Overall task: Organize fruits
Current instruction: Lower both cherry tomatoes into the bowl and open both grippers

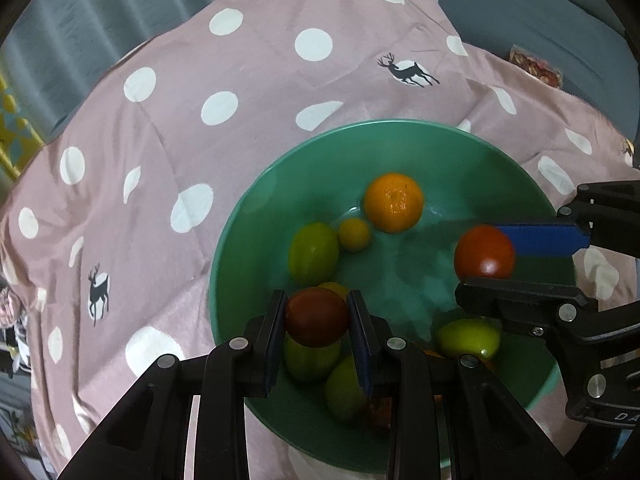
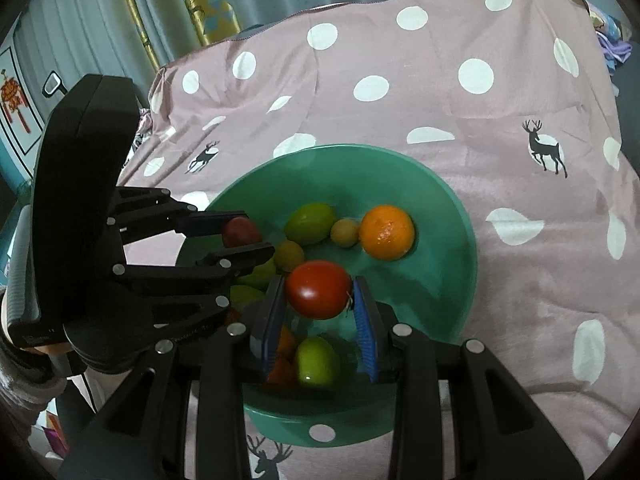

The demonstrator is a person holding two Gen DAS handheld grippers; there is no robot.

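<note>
Grippers: two black hand-held units, both over a green bowl (image 1: pixel 256 200) set on pink spotted bedding (image 1: pixel 200 80) printed with deer.
Left gripper (image 1: pixel 317 320): jaws narrow, blue-edged pads pressed on either side of a dark red tomato (image 1: pixel 317 318), which sits clear of the fruit beneath it.
Right gripper (image 2: pixel 320 292): jaws narrow, clamped on a brighter red tomato (image 2: pixel 319 289), also held above the bowl's contents.
Bowl contents: large orange (image 1: pixel 394 202) toward the far side; small yellow-orange fruit (image 1: pixel 353 233) just beside it, touching a green lemon-shaped fruit (image 1: pixel 314 252); further green fruits (image 1: pixel 468 338) and something orange, partly hidden, under the grippers at the near rim.
Step in hand (judged): both tomatoes gripped and lifted from the bowl, awaiting transfer to their sorted place. No destination container shows in either view.
Grip quality: each tomato is caught across its widest part, near the pad tips; hold looks centred, no tilt evident.
Handling advice: keep squeeze steady and light, as tomato skin bruises and splits; raise straight up until clear of the rim before moving sideways.
Clearance: the two units are near each other over the bowl; draw them apart outward, each to its own side, so fingers do not clash.
Risk: round, smooth fruit may roll out of tip-only contact if a wrist is turned quickly.
</note>
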